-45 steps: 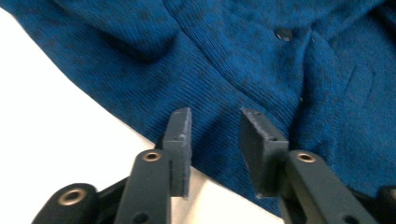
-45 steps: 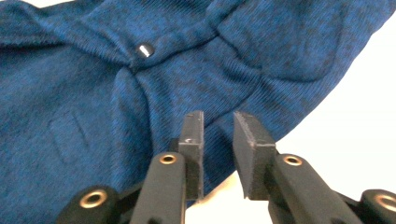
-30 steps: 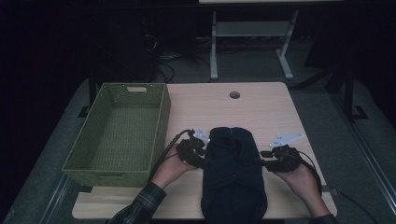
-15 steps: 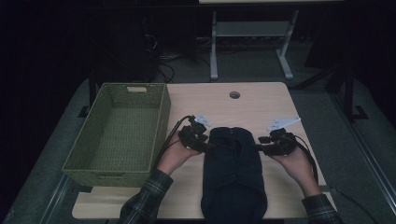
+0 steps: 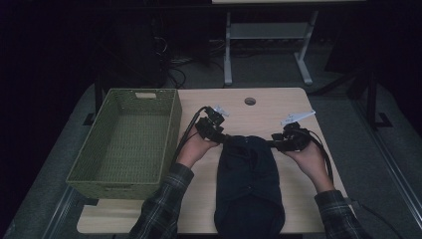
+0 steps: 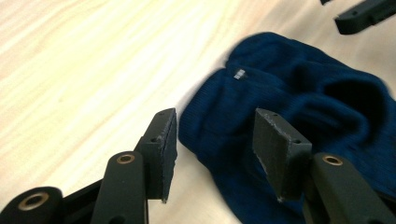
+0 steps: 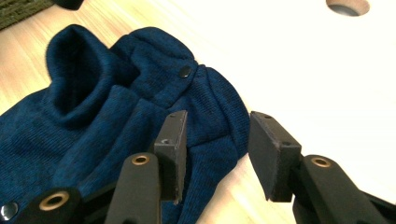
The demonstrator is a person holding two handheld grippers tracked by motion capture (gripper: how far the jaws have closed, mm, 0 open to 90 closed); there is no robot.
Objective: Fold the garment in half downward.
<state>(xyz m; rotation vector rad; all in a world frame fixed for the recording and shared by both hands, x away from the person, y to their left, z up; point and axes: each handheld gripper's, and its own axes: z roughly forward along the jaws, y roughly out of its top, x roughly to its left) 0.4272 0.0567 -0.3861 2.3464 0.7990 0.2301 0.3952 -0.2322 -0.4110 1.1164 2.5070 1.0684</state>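
High view, garment: we find a dark blue knit garment [image 5: 250,181] lying lengthwise on the table [image 5: 278,107], its far end between the two grippers and its near end at the table's front edge.
High view, grippers: we see the left gripper [image 5: 213,130] at the garment's far left corner and the right gripper [image 5: 286,139] at its far right corner, each held in a hand.
High view, surroundings: we see a green woven basket [image 5: 128,139] standing left of the garment, just beside the left hand [image 5: 195,149].
Left gripper view: our finding is jaws spread wide, gripping nothing; the garment's ribbed edge lies between and beyond them, on the wood.
Right gripper view: we find jaws equally wide apart and holding nothing, the garment's corner lying beneath the gap; a dark snap button [image 7: 185,71] sits on the fabric just beyond.
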